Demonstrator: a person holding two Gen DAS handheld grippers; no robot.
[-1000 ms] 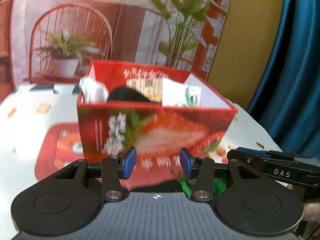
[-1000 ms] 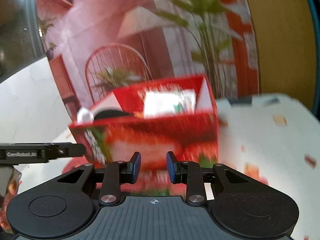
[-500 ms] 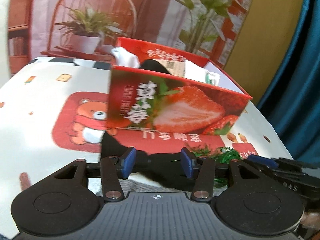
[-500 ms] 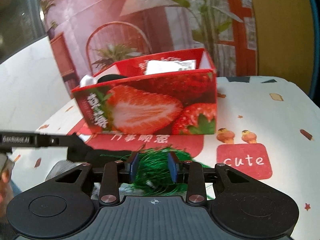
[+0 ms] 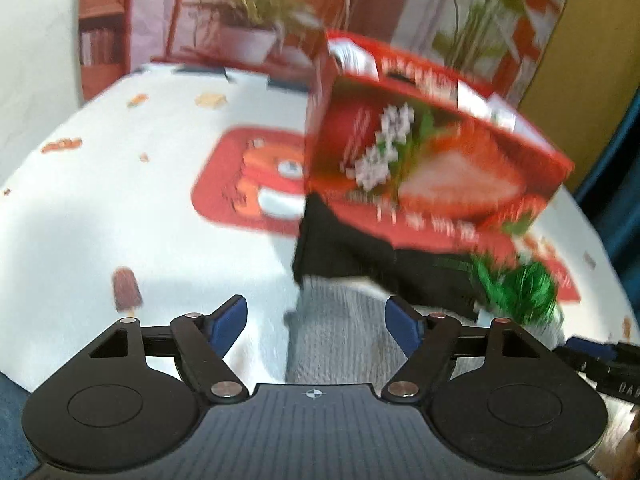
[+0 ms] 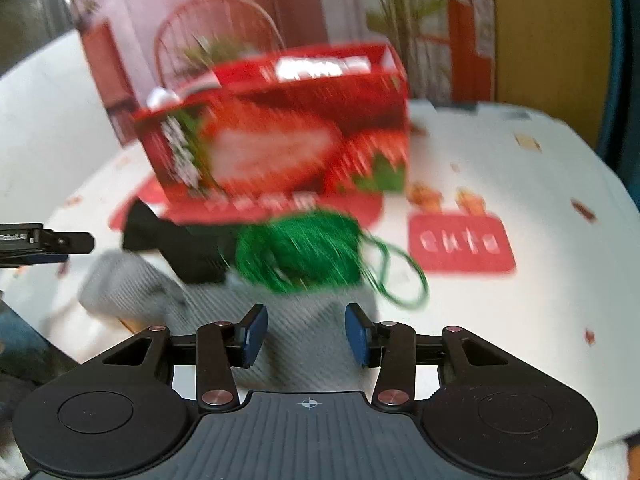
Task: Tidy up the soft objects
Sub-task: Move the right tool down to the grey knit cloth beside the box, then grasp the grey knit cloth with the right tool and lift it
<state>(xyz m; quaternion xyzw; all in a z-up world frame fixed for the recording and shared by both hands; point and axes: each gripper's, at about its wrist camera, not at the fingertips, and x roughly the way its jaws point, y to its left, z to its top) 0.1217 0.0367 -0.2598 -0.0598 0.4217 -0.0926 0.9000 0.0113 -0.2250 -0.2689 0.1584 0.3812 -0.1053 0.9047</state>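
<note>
A grey knitted cloth lies on the table just ahead of my left gripper, which is open and empty above its near end. It also shows in the right wrist view, under my open, empty right gripper. A black cloth lies beyond it, and a bundle of green string beside that. Behind them stands a red strawberry box holding white packets and a dark item. The box also shows in the left wrist view.
The table carries a white printed cloth with a red bear patch and a red "cute" patch. A backdrop with a chair and plants stands behind. Blue curtain hangs at right.
Both grippers have pulled back and risen, and both have opened wider. The grey cloth, black cloth and green string have come into view in front of the box.
</note>
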